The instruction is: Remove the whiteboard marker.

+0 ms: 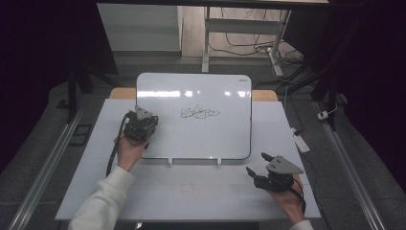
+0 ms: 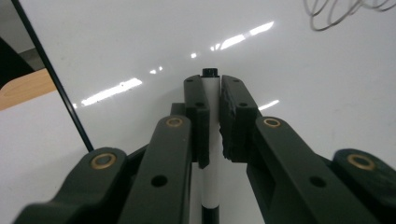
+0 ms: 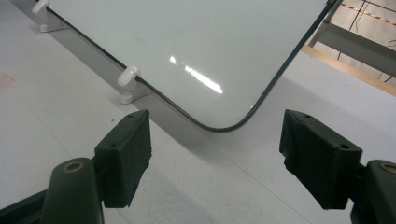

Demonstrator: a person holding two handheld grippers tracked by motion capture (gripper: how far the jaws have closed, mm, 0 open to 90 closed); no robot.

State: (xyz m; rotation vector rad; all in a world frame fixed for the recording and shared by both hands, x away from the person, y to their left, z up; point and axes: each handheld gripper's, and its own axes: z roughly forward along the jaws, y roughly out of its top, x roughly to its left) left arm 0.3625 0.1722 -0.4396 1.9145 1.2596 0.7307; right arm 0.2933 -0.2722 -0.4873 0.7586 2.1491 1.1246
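Tabletop [image 1: 201,191] white, carries whiteboard [image 1: 194,139] propped on two small clips; black scribble [image 1: 199,113] near board centre; left claw [image 2: 210,93] over board's left part, clamped on white marker [image 2: 210,88], black tip toward board; right claw [image 3: 215,154] apart, nothing between, on bare tabletop just off board's lower right corner.

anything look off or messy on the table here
Little. A faint red smudge marks the table in front of the whiteboard. The left gripper is shut on a marker; the right gripper is open.
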